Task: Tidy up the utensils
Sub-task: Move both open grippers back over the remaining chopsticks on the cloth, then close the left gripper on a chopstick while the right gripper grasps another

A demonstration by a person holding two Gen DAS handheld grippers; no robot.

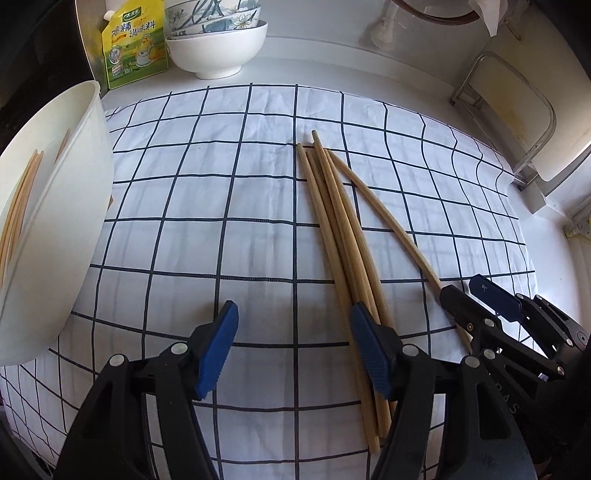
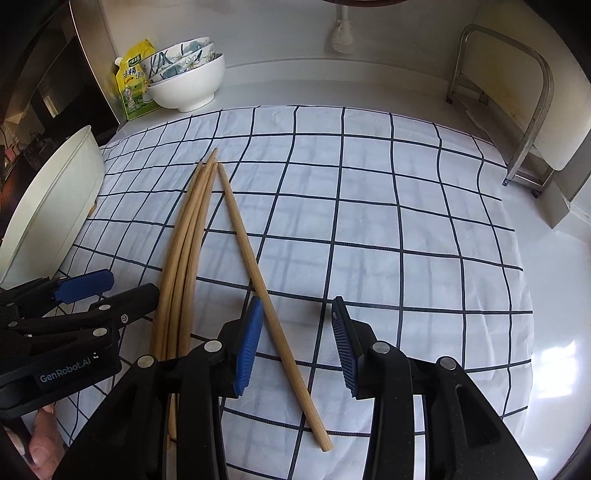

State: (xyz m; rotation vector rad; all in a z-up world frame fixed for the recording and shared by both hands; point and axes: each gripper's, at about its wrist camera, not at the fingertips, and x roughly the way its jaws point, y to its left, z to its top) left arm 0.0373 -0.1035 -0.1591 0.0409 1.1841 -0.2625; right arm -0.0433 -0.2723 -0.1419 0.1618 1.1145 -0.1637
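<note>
On my far left stands the tall white plastic container [image 1: 62,221], tilted in my left wrist view, with a few pale wooden chopsticks [image 1: 18,199] leaning inside it against its wall. Behind it, at the back of the white desk [image 1: 314,55], I see a yellow-green seasoning pouch [image 1: 133,48] just beside a stack of bowls, a plain white ceramic bowl [image 1: 218,51] carrying blue floral patterned bowls [image 1: 214,14]. My left gripper [image 1: 293,349] hangs low over the white cloth with a dark blue grid [image 1: 221,184], its blue-padded fingers spread wide with only bare cloth between them; its right finger lies over the near ends of the bundle of four light wooden chopsticks [image 1: 332,221], which rests flat on the cloth with tips pointing away from me. Just right of that bundle, a single long wooden chopstick [image 2: 258,273] lies apart, angled so its far tip nearly meets the bundle and its near end splays out. My right gripper [image 2: 297,347] is also spread open, pinching nothing; this lone chopstick runs along the inner face of its left pad [image 2: 249,347] and passes into the gap between the fingers. At the far right, a metal-framed rack holding a pale board [image 2: 517,110] stands on the desk near the cloth's corner.
</note>
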